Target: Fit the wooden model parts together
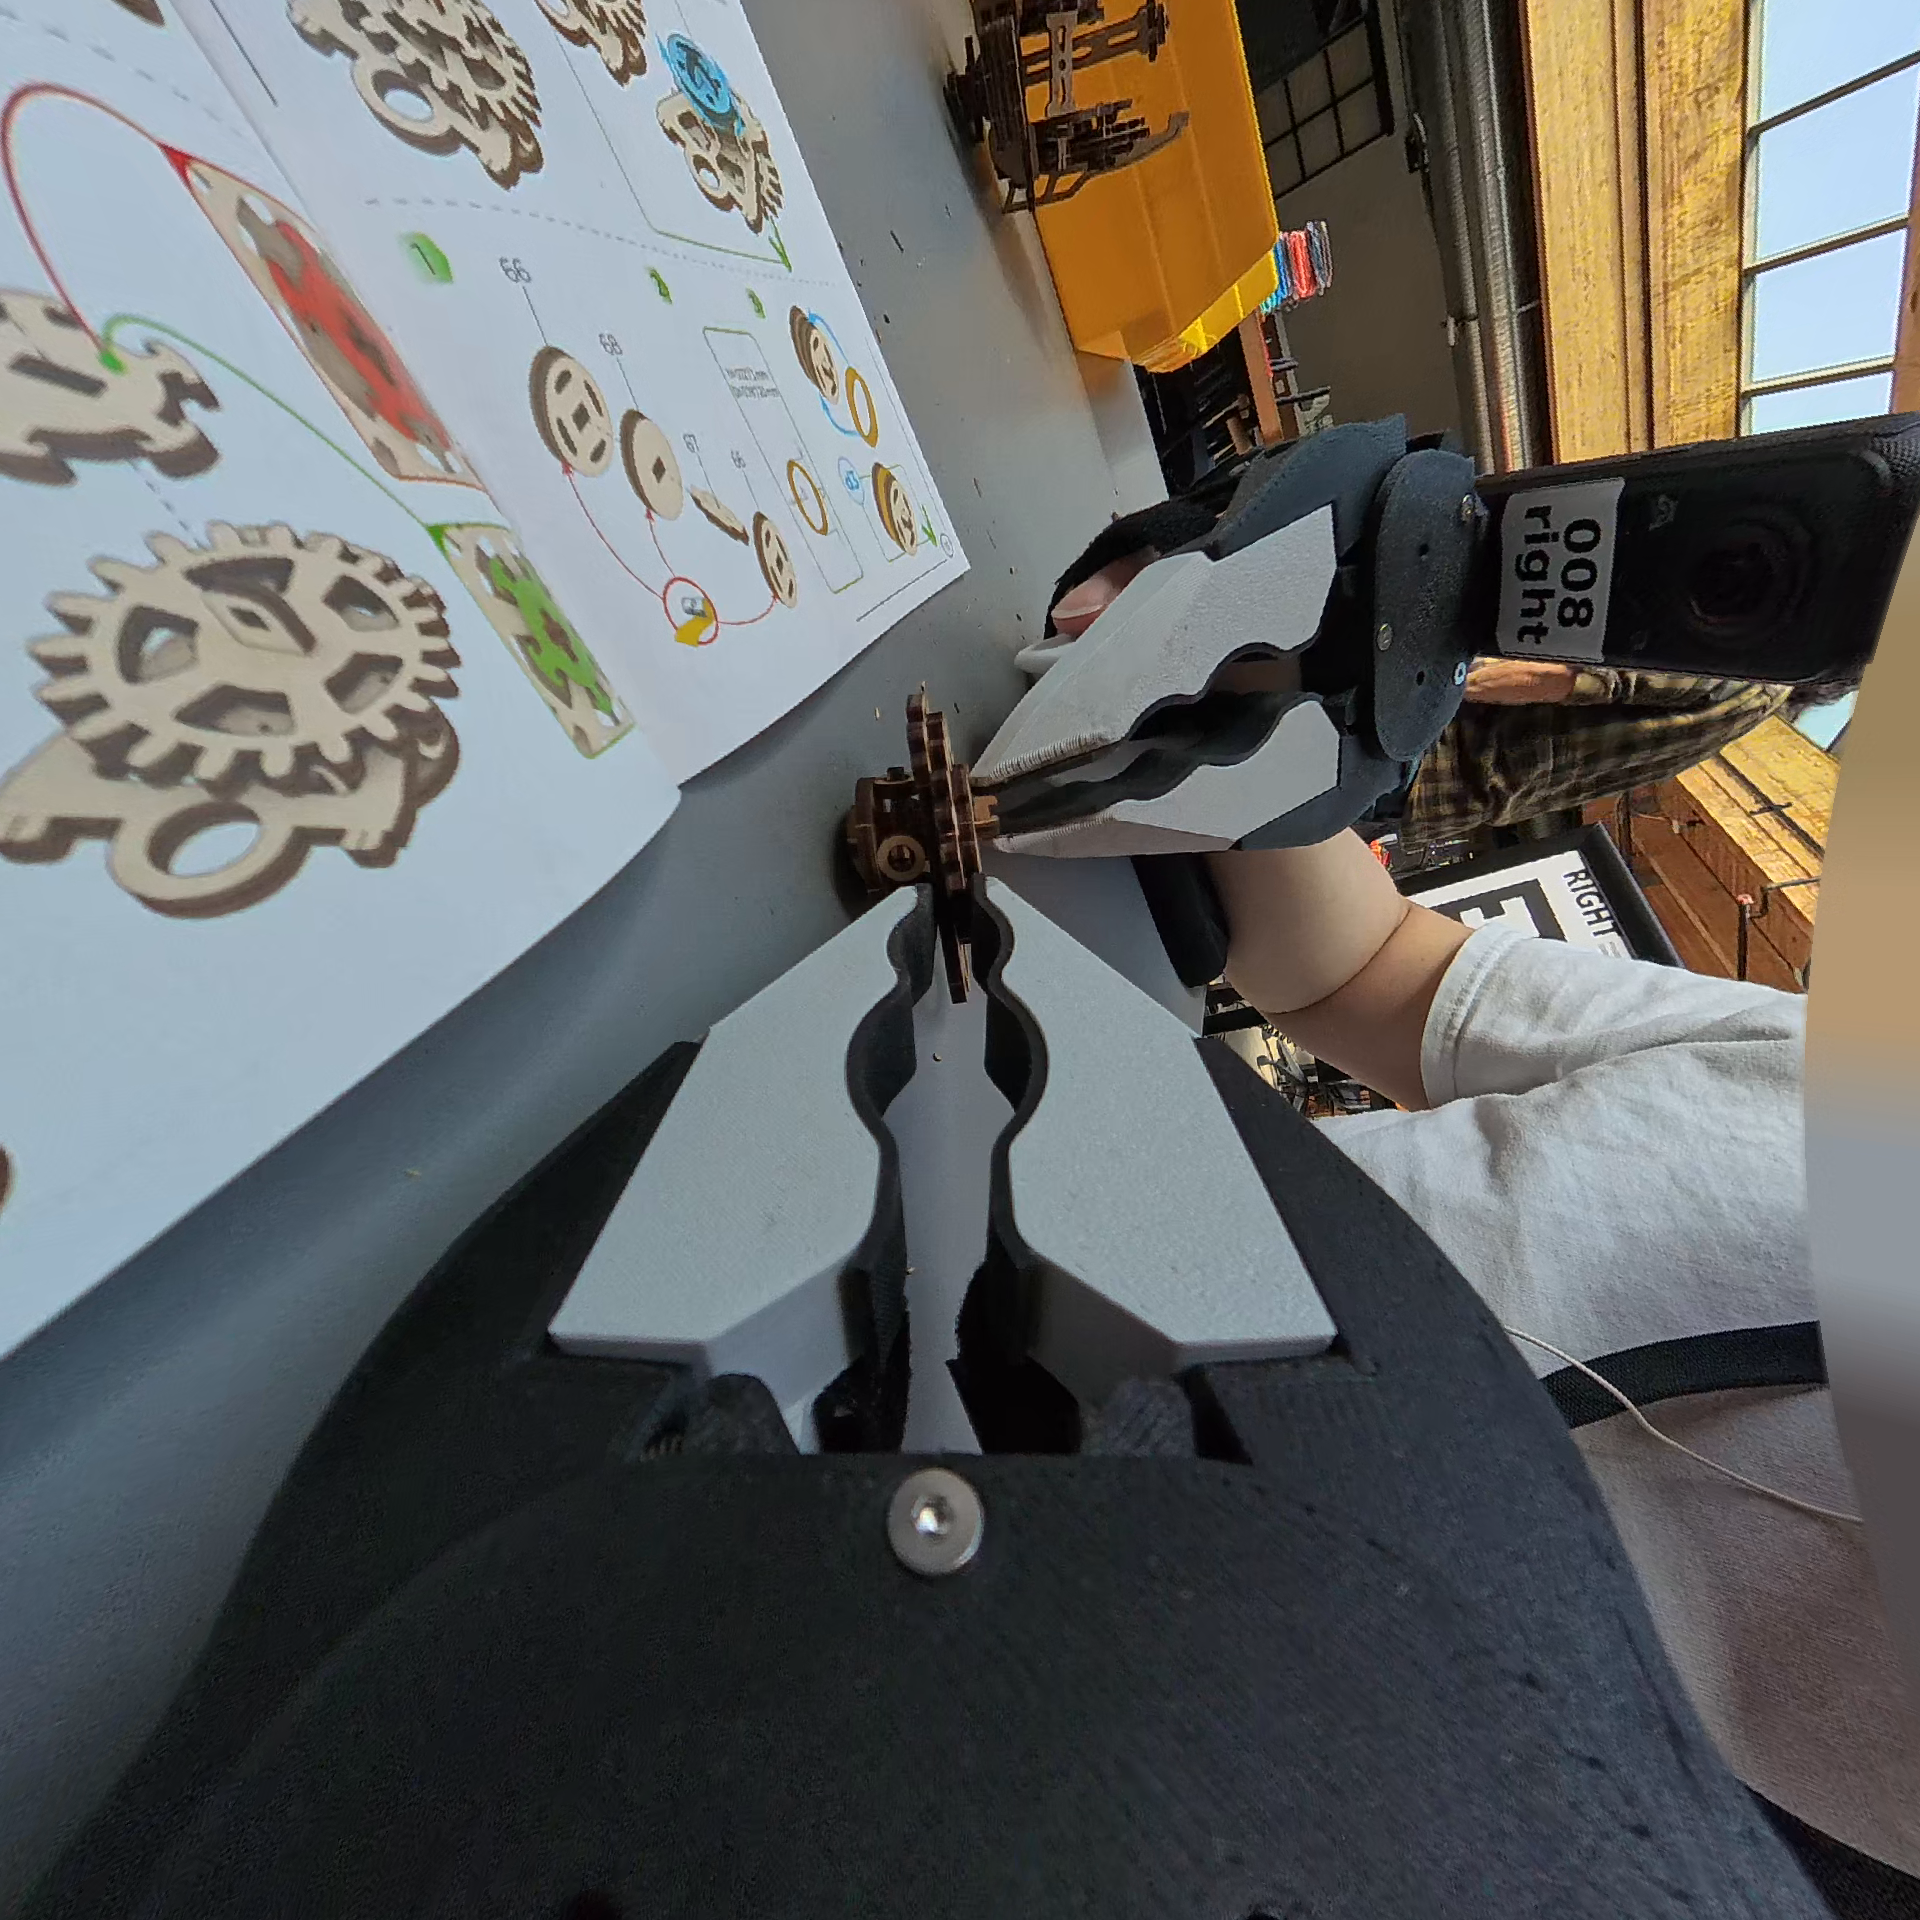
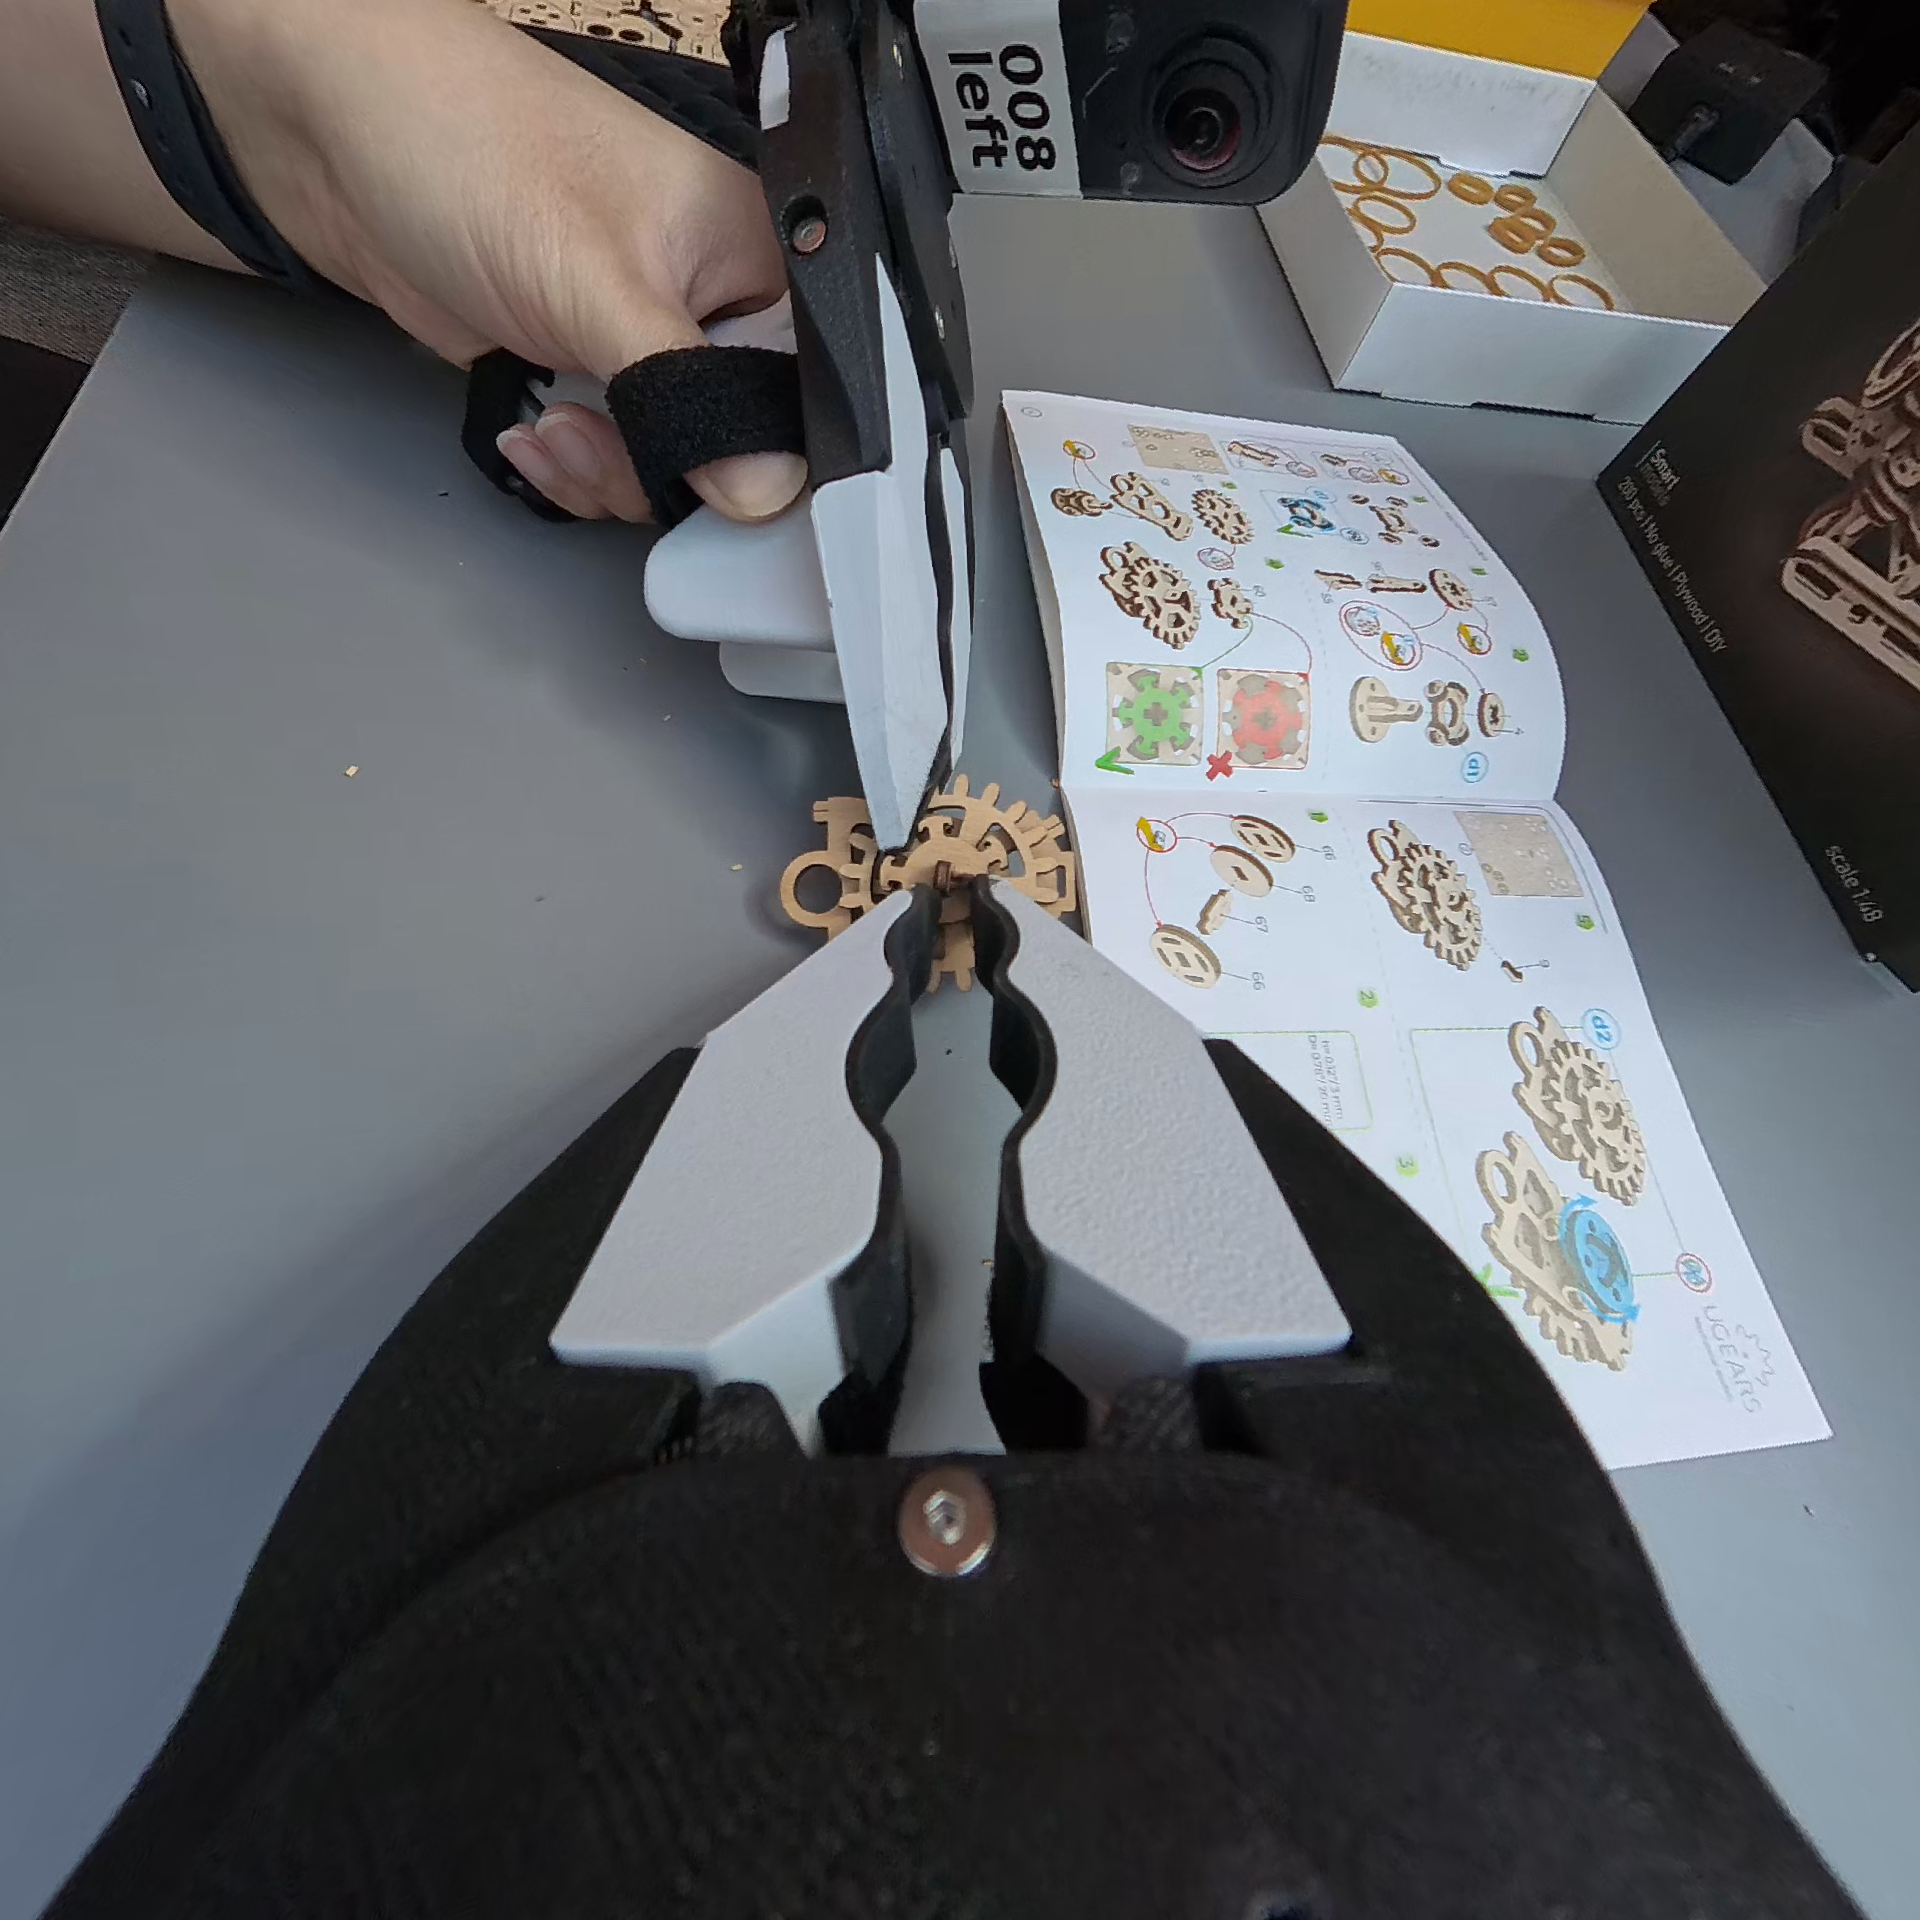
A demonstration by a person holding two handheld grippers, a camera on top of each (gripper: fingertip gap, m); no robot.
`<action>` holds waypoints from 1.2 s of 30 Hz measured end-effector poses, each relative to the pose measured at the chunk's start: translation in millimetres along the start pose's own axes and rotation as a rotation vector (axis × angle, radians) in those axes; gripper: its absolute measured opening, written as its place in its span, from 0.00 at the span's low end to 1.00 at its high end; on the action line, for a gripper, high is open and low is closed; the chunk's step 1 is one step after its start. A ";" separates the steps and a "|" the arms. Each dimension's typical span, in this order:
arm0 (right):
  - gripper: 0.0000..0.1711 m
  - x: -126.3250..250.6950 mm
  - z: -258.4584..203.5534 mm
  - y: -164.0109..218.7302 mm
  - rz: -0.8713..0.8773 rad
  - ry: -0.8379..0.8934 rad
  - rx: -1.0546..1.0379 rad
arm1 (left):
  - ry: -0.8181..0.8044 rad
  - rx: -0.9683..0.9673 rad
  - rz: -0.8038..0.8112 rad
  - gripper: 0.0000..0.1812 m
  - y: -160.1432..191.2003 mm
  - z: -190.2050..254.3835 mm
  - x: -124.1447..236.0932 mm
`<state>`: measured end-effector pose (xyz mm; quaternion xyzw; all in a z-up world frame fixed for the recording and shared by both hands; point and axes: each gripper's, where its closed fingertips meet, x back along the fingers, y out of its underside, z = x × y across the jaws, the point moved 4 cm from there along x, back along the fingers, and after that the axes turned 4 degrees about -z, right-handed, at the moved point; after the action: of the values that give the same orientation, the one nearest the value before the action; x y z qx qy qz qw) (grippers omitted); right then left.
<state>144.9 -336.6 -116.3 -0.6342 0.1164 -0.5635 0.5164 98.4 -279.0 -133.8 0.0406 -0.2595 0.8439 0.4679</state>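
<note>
A light wooden gear assembly [image 2: 977,842] with a ring-shaped lug on its left stands on edge on the grey table [image 2: 312,727]. In the left wrist view it [image 1: 920,821] looks dark and edge-on. My left gripper [image 1: 951,906] is shut on the gear's rim; in the right wrist view it [image 2: 920,821] comes down from above. My right gripper [image 2: 948,896] is shut on a small wooden pin [image 2: 941,873] at the gear's hub. It reaches in from the right in the left wrist view [image 1: 982,808]. The pin's far end is hidden in the hub.
An open instruction booklet [image 2: 1351,831] lies just right of the gear. A white box of wooden rings [image 2: 1475,260] and a dark product box [image 2: 1787,623] stand at the back right. A yellow bin [image 1: 1153,208] and a dark built model [image 1: 1060,94] stand farther off.
</note>
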 end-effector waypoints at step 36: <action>0.03 0.1 -0.9 -3.5 -0.052 0.033 -0.067 | -0.012 -0.014 0.001 0.02 0.7 0.3 -0.3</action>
<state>142.7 -335.6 -113.6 -0.6446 0.1274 -0.5828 0.4781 97.9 -279.6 -133.8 0.0424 -0.2684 0.8419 0.4663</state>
